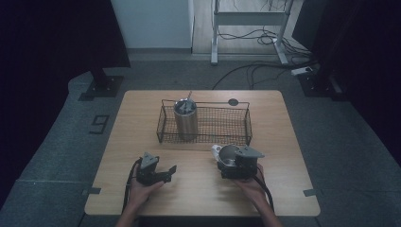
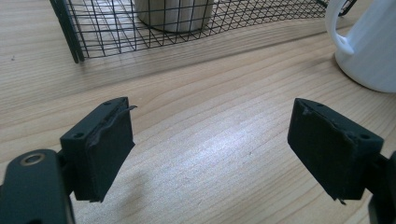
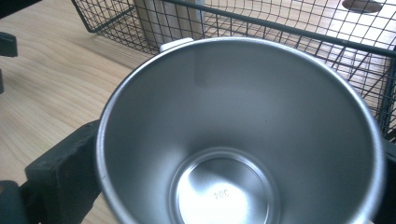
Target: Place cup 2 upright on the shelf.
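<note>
Right tongs [image 1: 230, 161] clamp a white, steel-lined mug [image 1: 226, 154], held upright at near right of the bench [image 1: 142, 198], just before the wire basket [image 1: 203, 124]. Left tongs [image 2: 210, 149] rest at near left, jaws wide apart, nothing between. A tumbler [image 1: 185, 118] stands in the basket's left end.

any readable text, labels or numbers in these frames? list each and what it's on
"304": stamped on the inside bottom of the steel mug, seen upside down in the right gripper view; faint but legible.
No other text: nothing readable on the tumbler in the wire basket, on the grippers, or on the table.
</note>
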`<state>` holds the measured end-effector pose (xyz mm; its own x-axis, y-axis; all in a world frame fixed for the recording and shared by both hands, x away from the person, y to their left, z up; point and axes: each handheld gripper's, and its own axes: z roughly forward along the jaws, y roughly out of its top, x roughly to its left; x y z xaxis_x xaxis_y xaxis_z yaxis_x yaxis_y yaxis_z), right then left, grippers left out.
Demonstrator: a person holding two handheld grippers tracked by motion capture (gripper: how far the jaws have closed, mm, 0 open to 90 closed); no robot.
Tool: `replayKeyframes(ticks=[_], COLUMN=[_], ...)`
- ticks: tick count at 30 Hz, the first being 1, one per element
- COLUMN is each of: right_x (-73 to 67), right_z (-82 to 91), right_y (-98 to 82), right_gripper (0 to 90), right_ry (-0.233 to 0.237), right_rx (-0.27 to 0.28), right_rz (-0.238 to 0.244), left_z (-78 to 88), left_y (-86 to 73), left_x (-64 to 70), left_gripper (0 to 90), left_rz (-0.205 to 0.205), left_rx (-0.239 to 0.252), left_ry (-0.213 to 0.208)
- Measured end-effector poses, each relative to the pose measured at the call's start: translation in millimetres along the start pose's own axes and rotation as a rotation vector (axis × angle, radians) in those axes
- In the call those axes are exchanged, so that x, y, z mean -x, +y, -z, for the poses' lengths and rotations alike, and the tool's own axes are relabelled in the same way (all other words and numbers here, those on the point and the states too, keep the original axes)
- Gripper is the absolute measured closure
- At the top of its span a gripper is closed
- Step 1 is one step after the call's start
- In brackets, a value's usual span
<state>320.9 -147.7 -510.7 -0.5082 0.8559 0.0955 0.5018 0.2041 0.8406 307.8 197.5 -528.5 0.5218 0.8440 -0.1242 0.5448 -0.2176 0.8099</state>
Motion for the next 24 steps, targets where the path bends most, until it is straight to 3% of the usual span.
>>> replayKeyframes(ticks=[8, 10, 16, 24], right_x=[1.1, 0.6, -0.3, -1.3], right_z=[-7.4, -8.1, -8.2, -7.9], right_y=[0.4, 0.0, -1.7, -1.2], right_gripper=[0.5, 4.7, 6.1, 6.5], right_ry=[-0.011, -0.011, -0.025, -0.035], right_rx=[-0.004, -0.003, 0.014, 0.009], right_rz=[0.006, 0.016, 0.047, 0.049], left_z=[-1.6, -2.1, -1.6, 1.3], left_y=[-0.8, -1.1, -0.9, 0.8], left_x=[0.9, 1.1, 3.1, 5.7], left_gripper=[14.6, 14.6, 14.6, 14.6], left_rz=[-0.01, -0.01, -0.018, -0.024], left_rx=[-0.011, -0.013, -0.01, -0.003], left_ry=[-0.003, -0.003, -0.006, -0.012])
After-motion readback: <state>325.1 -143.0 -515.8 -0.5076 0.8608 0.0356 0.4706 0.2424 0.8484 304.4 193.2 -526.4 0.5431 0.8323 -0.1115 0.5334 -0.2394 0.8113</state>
